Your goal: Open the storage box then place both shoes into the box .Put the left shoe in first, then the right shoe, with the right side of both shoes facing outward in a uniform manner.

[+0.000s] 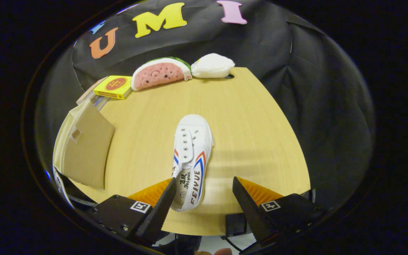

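Cardboard storage box (83, 148) stands open at the table's left edge, flap raised; its inside is hidden. White shoe (191, 159) lies on the pale wooden table (253, 134), heel between the spread, empty fingers of the gripper (204, 198). Beyond sit a yellow box (113, 86), watermelon plush (159, 72) and white plush (213, 65) against black cloth.

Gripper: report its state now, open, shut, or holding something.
Gripper: open, holding nothing; the heel of the white sneaker lies on the table between the spread fingers, close to one finger, neither pressing on it.
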A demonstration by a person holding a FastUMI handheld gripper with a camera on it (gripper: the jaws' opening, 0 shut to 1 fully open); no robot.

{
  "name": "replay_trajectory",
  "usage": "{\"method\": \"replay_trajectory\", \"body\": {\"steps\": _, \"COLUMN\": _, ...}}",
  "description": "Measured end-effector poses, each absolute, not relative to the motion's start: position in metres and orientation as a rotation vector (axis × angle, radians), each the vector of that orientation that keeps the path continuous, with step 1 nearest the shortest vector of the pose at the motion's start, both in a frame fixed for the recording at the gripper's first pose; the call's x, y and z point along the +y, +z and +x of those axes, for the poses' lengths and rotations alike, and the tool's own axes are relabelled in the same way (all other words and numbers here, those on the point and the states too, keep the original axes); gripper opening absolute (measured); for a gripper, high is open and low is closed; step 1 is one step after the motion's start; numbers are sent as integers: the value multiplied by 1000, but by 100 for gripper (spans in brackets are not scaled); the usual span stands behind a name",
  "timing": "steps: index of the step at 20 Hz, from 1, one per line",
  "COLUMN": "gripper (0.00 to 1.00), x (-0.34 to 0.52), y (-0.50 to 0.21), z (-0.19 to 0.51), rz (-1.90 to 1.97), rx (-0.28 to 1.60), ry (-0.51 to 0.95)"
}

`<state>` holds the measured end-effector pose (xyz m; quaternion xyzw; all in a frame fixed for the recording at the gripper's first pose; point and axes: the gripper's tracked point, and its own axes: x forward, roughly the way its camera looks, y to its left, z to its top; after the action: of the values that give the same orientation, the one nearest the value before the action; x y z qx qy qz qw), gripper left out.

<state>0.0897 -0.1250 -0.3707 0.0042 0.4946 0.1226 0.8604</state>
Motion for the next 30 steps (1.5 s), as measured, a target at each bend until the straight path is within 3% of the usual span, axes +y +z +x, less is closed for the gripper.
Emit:
{"method": "replay_trajectory", "body": {"steps": 5, "gripper": 96, "x": -114, "y": -399, "z": 113, "rz": 59, "rx": 1124, "ry": 282}}
{"method": "replay_trajectory", "body": {"steps": 9, "gripper": 79, "x": -109, "y": -410, "z": 121, "rz": 69, "rx": 1162, "ry": 304}}
{"method": "replay_trajectory", "body": {"steps": 12, "gripper": 56, "x": -101, "y": -416, "z": 118, "rz": 119, "rx": 1218, "ry": 322}}
{"method": "replay_trajectory", "body": {"steps": 13, "gripper": 56, "x": -100, "y": -418, "z": 116, "rz": 152, "rx": 1253, "ry": 328}}
{"method": "replay_trajectory", "body": {"steps": 14, "gripper": 39, "x": -96, "y": -419, "z": 118, "rz": 193, "rx": 1260, "ry": 320}}
{"method": "replay_trajectory", "body": {"steps": 15, "gripper": 37, "x": -101, "y": -419, "z": 119, "rz": 196, "rx": 1271, "ry": 317}}
{"method": "replay_trajectory", "body": {"steps": 19, "gripper": 8, "x": -103, "y": -414, "z": 119, "rz": 235, "rx": 1277, "ry": 311}}
{"method": "replay_trajectory", "body": {"steps": 21, "gripper": 8, "x": -104, "y": -410, "z": 123, "rz": 241, "rx": 1239, "ry": 307}}
{"method": "replay_trajectory", "body": {"steps": 22, "gripper": 0, "x": -105, "y": -407, "z": 117, "rz": 233, "rx": 1244, "ry": 312}}
{"method": "replay_trajectory", "body": {"steps": 30, "gripper": 0, "x": -74, "y": -346, "z": 95, "rz": 284, "rx": 1170, "ry": 382}}
